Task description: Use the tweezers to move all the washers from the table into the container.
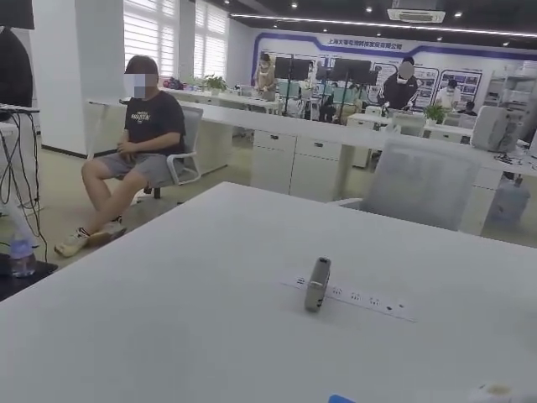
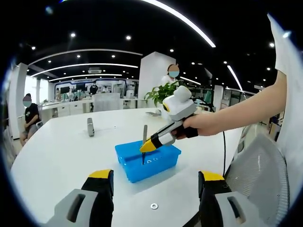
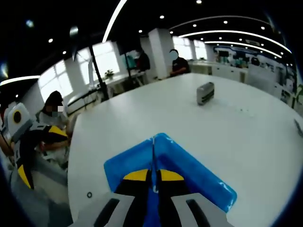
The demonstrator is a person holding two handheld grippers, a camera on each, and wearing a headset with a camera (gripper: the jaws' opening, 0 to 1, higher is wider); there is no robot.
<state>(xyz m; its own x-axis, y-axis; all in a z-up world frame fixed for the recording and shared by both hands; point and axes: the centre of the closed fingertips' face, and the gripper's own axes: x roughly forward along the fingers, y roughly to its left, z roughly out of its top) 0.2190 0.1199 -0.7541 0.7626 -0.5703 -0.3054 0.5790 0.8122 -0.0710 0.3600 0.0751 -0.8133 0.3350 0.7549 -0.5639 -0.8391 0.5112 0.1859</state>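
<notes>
In the head view, the white table (image 1: 210, 319) is seen with a grey block (image 1: 317, 284) standing on a flush socket strip (image 1: 357, 296), and a seated person (image 1: 138, 159) beyond.

The work is shown by the gripper views. In the left gripper view, a blue container (image 2: 142, 172) is seen on the table, a shallow, rectangular, glossy plastic tray. Two small metal washers (image 2: 149, 161) lie inside it. One washer (image 2: 154, 206), a flat ring, lies on the table just in front of the container, between the left gripper's (image 2: 156, 189) jaws. These black, yellow-tipped jaws are spread wide and nothing is held or touched by them.

In the same view the right gripper (image 2: 149, 145) is held by a hand (image 2: 203, 125) above the container. Its yellow tips are clamped on the tweezers (image 2: 144, 139), thin and metallic, which are pointed down into the container; whether the tip touches the floor cannot be told.

In the right gripper view the jaws are seen pressed together on the tweezers (image 3: 153, 158), with the container (image 3: 189, 165) under them. A washer (image 3: 89, 194) lies on the table left of the container, and the left gripper (image 3: 28, 142) is seen at the left edge.
</notes>
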